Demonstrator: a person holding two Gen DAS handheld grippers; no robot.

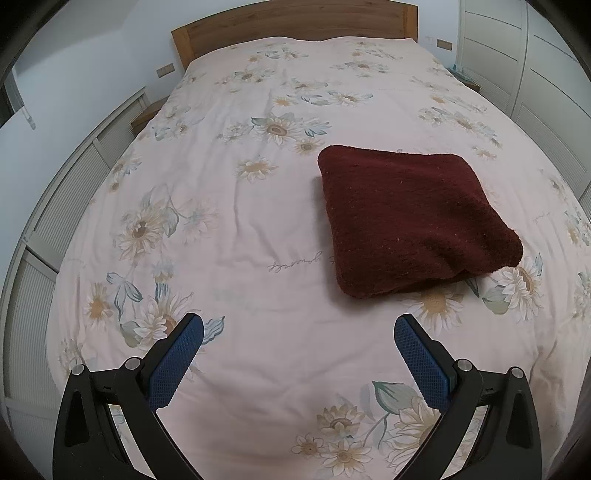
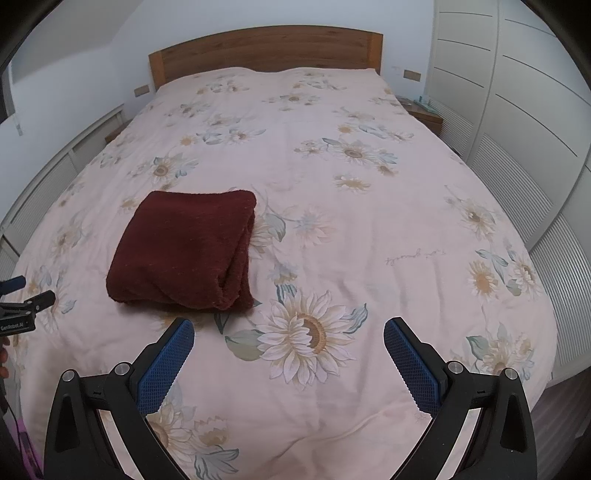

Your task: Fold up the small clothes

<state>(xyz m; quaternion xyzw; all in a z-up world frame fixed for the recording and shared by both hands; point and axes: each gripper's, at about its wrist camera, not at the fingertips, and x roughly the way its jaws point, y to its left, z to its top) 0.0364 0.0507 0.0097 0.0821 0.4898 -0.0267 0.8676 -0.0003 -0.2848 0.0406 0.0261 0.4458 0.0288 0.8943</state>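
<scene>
A bed (image 1: 258, 206) covered by a pale floral quilt fills both views, a wooden headboard (image 1: 295, 26) seen at the top. A dark red garment (image 1: 410, 218), apparently a folded knit, is laid right of centre in the left view. The left tongs (image 1: 298, 334) and right tongs (image 2: 289, 338) are held wide, nothing gripped, at the bottom.

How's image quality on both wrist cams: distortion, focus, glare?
Left wrist: strong fisheye bend, dark corner vignette, soft even light, no glare; maroon folded garment sharp, faint shadow beneath. Right wrist: same barrel warp bowing the wardrobe, garment in focus, bedspread slightly washed out.
</scene>
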